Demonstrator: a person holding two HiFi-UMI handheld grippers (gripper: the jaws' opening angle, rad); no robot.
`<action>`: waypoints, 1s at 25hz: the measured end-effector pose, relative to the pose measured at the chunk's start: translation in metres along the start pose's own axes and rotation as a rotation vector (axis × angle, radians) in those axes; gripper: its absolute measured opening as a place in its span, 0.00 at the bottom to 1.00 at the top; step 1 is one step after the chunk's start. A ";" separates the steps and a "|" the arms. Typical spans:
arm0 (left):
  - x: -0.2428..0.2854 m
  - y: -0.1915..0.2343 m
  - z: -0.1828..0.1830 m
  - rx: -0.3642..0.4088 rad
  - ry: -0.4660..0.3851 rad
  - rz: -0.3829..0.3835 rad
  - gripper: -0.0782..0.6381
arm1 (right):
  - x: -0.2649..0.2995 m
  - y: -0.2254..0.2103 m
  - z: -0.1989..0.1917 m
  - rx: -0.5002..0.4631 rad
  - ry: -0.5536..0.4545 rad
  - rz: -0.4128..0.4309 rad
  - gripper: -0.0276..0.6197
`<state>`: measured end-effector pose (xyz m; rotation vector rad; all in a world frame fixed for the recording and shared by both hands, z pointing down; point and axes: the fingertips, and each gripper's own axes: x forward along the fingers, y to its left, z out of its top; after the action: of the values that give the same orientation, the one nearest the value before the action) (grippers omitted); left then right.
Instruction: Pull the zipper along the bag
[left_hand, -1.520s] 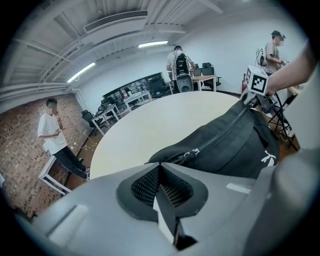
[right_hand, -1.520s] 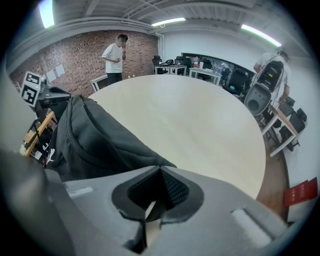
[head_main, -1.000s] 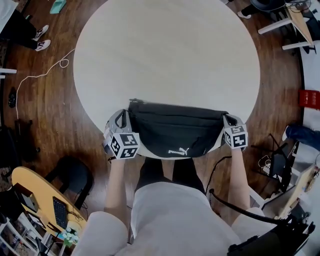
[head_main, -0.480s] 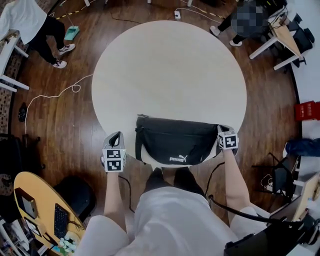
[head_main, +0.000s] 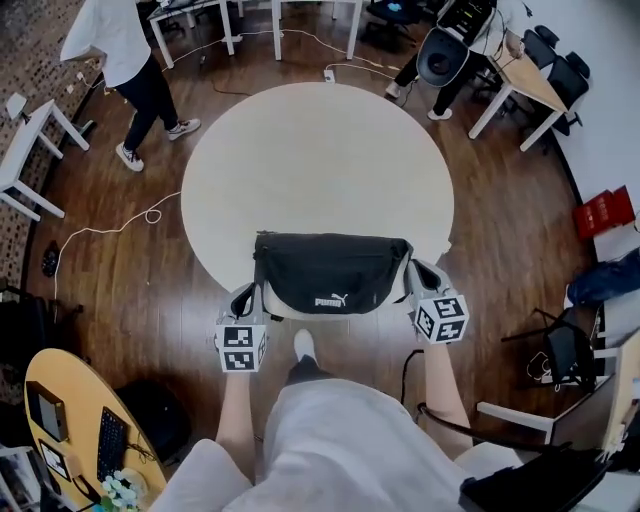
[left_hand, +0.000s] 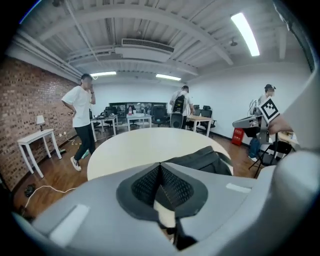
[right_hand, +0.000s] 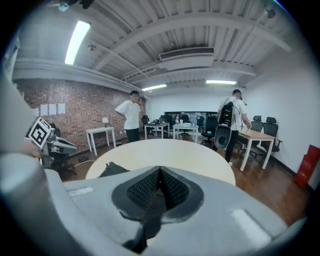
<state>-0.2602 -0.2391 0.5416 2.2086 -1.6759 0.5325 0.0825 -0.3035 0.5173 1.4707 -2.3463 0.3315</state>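
Where the round, pale, matt table (head_main: 315, 150) curves nearest the person, a black bag (head_main: 330, 268) sits at its near edge. It is a soft fabric pouch, wide and shallow, straight along the far side and rounded along the near one. A white Puma leaping-cat logo (head_main: 330, 300) is printed low on its near face; the lettering is too small to read.

The left gripper (head_main: 243, 298) is at the bag's left end and the right gripper (head_main: 418, 272) at its right end. Both are grey plastic, and each carries a cube (head_main: 240, 348) with black-and-white square markers.

In the left gripper view the ribbed black fingers (left_hand: 143, 186) are pressed fully together, tips meeting. Low between them shows a pale sliver with something dark under it, possibly part of the bag, though it is too blurred to be sure. In the right gripper view the fingers (right_hand: 175, 189) are likewise closed tight, and a flat black strap (right_hand: 148, 220) is pinched between them and hangs toward the camera.

Around the table lies a dark wooden plank floor (head_main: 120, 270), and a brick wall (left_hand: 25, 115) runs along the far left.
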 end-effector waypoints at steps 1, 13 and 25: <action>-0.010 -0.022 0.009 0.009 -0.036 -0.012 0.13 | -0.016 0.012 0.002 -0.003 -0.030 0.027 0.03; -0.179 -0.275 0.084 0.128 -0.353 -0.092 0.13 | -0.261 0.067 -0.004 0.047 -0.253 0.119 0.03; -0.255 -0.291 0.097 0.193 -0.461 -0.089 0.13 | -0.327 0.137 0.044 -0.069 -0.397 0.143 0.03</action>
<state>-0.0321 0.0079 0.3279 2.6891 -1.7860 0.1719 0.0826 0.0073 0.3413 1.4463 -2.7493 -0.0113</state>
